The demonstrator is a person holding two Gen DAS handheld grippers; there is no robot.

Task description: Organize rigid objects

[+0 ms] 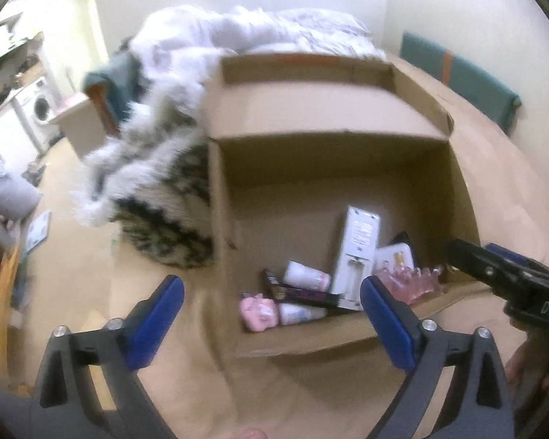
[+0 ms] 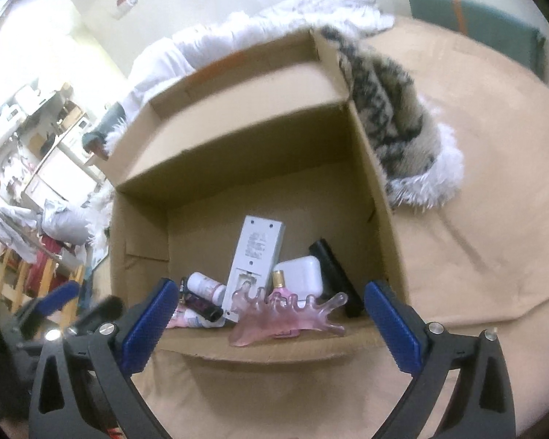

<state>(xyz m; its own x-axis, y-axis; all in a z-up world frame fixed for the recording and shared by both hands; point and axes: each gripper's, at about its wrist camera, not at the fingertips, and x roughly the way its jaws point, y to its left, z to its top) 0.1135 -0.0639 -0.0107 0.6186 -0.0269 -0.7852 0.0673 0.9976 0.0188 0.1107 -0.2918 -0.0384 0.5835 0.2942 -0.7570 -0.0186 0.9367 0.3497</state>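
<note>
Inside the cardboard box (image 2: 369,168), the white remote (image 2: 254,263) lay face down, its long axis running toward the far wall. Both the left gripper (image 1: 272,309) and right gripper (image 2: 269,311) hung spread wide and empty above the box's near edge.

We see a matt brown cardboard box (image 2: 238,139), a glossy translucent pink hair clip (image 2: 289,314), probably plastic, and at two o'clock a shaggy fur blanket (image 2: 395,124).
</note>
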